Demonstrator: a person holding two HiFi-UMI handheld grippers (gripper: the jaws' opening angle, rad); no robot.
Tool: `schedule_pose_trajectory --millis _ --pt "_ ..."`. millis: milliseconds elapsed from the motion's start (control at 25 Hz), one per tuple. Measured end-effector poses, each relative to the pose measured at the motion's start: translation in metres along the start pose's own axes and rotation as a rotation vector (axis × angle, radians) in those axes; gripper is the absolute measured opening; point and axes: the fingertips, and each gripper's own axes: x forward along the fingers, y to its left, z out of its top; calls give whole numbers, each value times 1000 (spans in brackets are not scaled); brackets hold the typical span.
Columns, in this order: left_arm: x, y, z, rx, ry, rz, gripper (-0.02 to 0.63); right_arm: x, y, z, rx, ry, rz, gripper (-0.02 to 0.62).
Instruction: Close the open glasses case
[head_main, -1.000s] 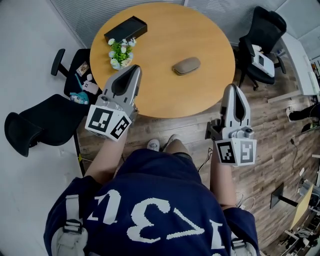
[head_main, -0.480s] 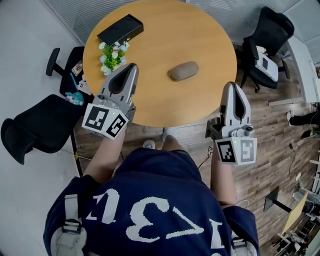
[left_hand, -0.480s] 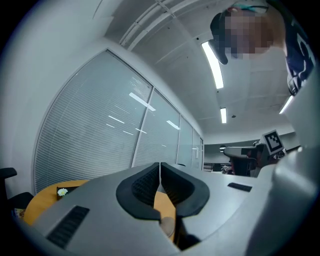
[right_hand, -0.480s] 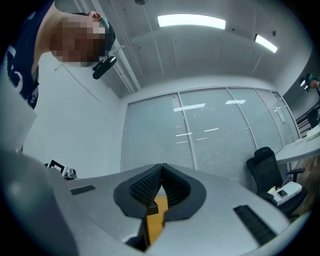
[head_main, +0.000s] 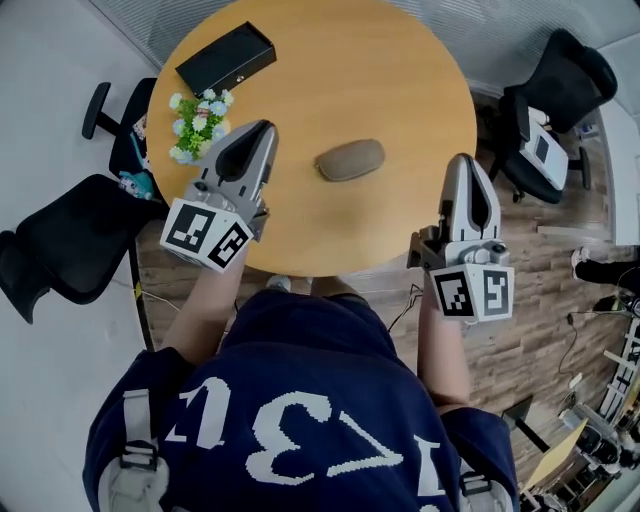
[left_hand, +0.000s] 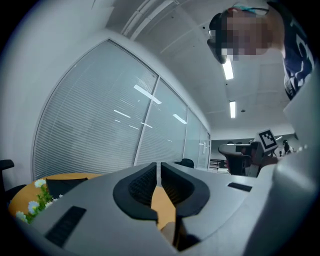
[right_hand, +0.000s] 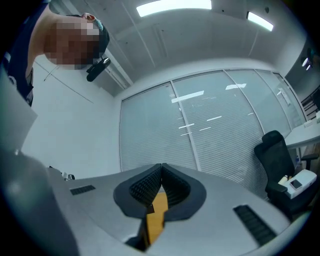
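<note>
On the round wooden table (head_main: 400, 60) lies a taupe oval glasses case (head_main: 349, 160), which looks shut from above. A black rectangular box (head_main: 225, 57) with a raised rim sits at the table's far left; whether it is an open case I cannot tell. My left gripper (head_main: 263, 127) hovers over the table's left part, its tips a little left of the taupe case, jaws shut and empty (left_hand: 159, 165). Level with the table's right edge, my right gripper (head_main: 462, 158) is also shut on nothing (right_hand: 161, 166).
A small pot of white flowers (head_main: 195, 125) stands just left of the left gripper. Black office chairs stand at the left (head_main: 70, 240) and the right (head_main: 565, 85) of the table. Wood floor lies beyond the table's right edge.
Both grippers have advanced towards the table, jaws still shut. The left one is now over the tabletop beside the flowers; the right one has reached the table's right edge.
</note>
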Motion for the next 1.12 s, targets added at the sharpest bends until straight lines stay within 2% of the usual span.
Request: schedule_pose_trajectory --millis 120,320,640,760,800,880,1000,1120 --pt "14 -5 -13 2 29 26 21 18 -18 -15 30 47 38 25" --pt "40 -12 -31 57 91 1 21 45 -31 -40 56 100 58 26" --pt "59 10 -63 44 164 -27 21 57 -46 -77 84 170 -16 28" --pt "66 18 -79 20 204 -51 21 62 -50 -102 110 233 -37 35" --pt "68 20 -87 16 231 -68 21 64 -51 -115 138 268 -42 47" --pt "72 21 -106 23 302 -113 21 67 -52 -145 220 344 -53 127" --pt "78 20 -134 29 389 -180 21 63 -56 -187 305 431 -86 131" --pt "85 19 -161 16 459 -251 23 53 -56 -234 380 527 -107 189"
